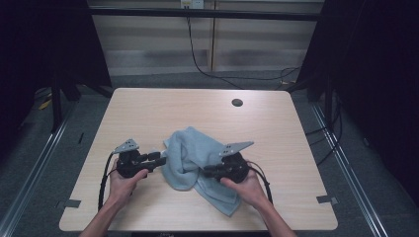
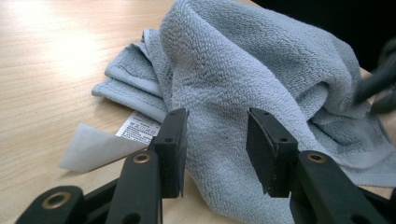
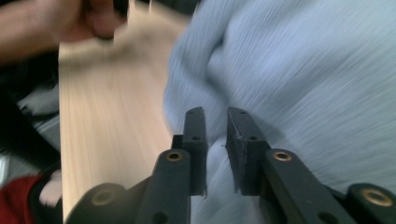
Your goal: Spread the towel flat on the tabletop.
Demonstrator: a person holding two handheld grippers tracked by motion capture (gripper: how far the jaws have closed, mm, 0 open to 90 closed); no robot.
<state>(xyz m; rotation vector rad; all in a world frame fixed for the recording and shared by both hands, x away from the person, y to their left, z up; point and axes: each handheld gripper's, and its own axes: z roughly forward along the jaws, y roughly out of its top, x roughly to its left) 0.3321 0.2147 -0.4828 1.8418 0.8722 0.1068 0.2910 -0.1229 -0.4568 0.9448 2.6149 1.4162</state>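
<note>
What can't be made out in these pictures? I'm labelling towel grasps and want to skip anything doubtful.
- Right gripper, right gripper view: motion blur smears the towel, so whether the narrow-set jaws pinch cloth is unclear.
- Care label, left gripper view: print too small to read, partly behind the left gripper, whose jaws stand open.
- High view: both jaw tips are too small against the towel to judge contact.

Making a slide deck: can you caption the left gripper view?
Open left gripper faces a crumpled grey-blue towel, white care label showing, on a wooden table.
</note>
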